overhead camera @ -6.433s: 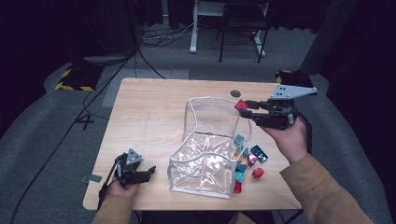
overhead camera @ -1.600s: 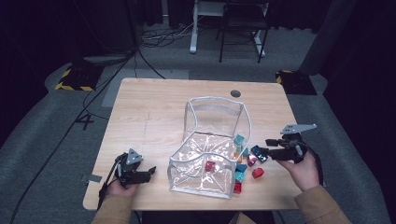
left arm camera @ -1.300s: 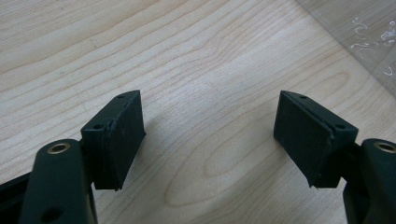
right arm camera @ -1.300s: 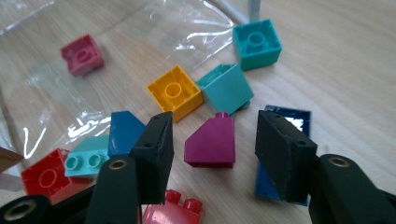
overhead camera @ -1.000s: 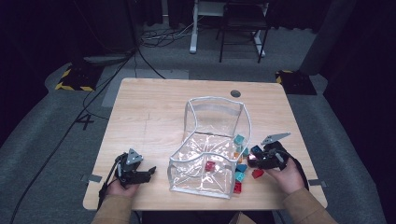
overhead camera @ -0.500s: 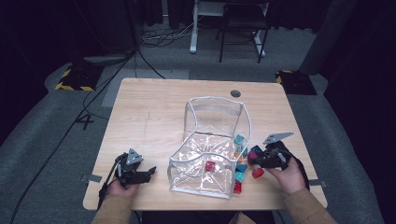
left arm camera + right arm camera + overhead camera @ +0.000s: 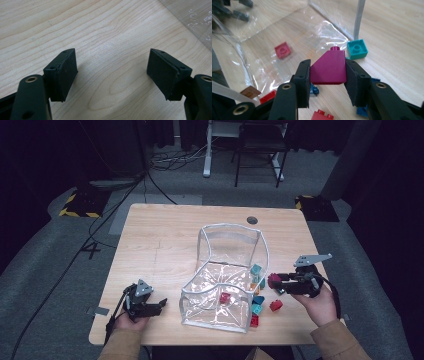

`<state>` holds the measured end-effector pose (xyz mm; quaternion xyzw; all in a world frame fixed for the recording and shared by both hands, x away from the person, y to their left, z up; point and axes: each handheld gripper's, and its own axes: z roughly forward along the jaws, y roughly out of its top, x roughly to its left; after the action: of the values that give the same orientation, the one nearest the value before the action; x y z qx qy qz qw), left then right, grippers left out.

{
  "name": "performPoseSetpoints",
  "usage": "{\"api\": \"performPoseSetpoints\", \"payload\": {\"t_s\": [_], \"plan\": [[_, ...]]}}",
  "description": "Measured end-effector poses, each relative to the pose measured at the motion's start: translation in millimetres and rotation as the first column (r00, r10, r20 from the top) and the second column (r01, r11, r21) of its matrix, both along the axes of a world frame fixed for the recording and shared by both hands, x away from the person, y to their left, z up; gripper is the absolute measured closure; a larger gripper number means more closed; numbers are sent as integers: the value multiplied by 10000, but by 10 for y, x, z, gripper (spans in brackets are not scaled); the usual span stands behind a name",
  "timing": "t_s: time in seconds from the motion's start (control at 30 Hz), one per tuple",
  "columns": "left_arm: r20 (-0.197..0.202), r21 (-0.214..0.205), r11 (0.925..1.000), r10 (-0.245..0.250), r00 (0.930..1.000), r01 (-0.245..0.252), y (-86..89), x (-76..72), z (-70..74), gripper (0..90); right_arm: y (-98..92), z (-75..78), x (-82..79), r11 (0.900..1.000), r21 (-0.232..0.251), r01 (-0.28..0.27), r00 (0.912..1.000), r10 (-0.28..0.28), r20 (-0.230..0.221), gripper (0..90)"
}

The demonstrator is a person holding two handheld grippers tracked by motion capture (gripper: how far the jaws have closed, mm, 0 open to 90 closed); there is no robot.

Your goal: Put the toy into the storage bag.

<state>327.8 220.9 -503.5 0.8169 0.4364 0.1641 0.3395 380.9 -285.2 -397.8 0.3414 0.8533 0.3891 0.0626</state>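
- Right hand-held gripper (image 7: 274,281), lower right of the high view, points left, pinching a purple block (image 7: 329,67) above the bench (image 7: 160,240).
- Left hand-held gripper (image 7: 159,305), lower left, rests spread wide.

Magenta brick (image 7: 329,67) — flanks hidden behind the jaws, red brick (image 7: 322,115) cut by bottom edge, blue bricks (image 7: 364,110) mostly covered

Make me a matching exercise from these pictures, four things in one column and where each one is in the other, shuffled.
Things:
1. magenta sloped brick
2. red square brick
3. teal square brick
4. left gripper

Places or states:
A. open, over bare wood
B. on the table just outside the clear bag's corner
C. clamped by the right gripper
D. lying inside the clear bag

Pairs: 1-C, 2-D, 3-B, 4-A
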Motion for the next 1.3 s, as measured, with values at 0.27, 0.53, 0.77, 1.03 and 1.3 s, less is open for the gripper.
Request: {"api": "performPoseSetpoints", "payload": {"t_s": [0.27, 0.53, 0.77, 1.03, 1.3], "plan": [[33, 26, 10000, -12, 10000, 12, 1, 1, 0, 245, -66, 304, -67, 9991, 421, 16, 9982, -41, 591, 584], [19, 0, 10000, -26, 10000, 26, 0, 1, -1, 244, -98, 580, -129, 9969, 776, -104, 9937, 17, 1119, 584], [21, 2, 10000, -24, 10000, 24, 0, 1, -1, 243, -93, 808, -179, 9952, 960, -197, 9864, 36, 1644, 584], [16, 3, 10000, -30, 10000, 30, 0, 2, -1, 243, -28, 1025, -173, 9929, 1104, -440, 9794, 211, 2008, 584], [17, 5, 10000, -31, 10000, 31, 0, 2, -1, 243, 94, 1231, -158, 9896, 1177, -831, 9708, 537, 2339, 584]]}}
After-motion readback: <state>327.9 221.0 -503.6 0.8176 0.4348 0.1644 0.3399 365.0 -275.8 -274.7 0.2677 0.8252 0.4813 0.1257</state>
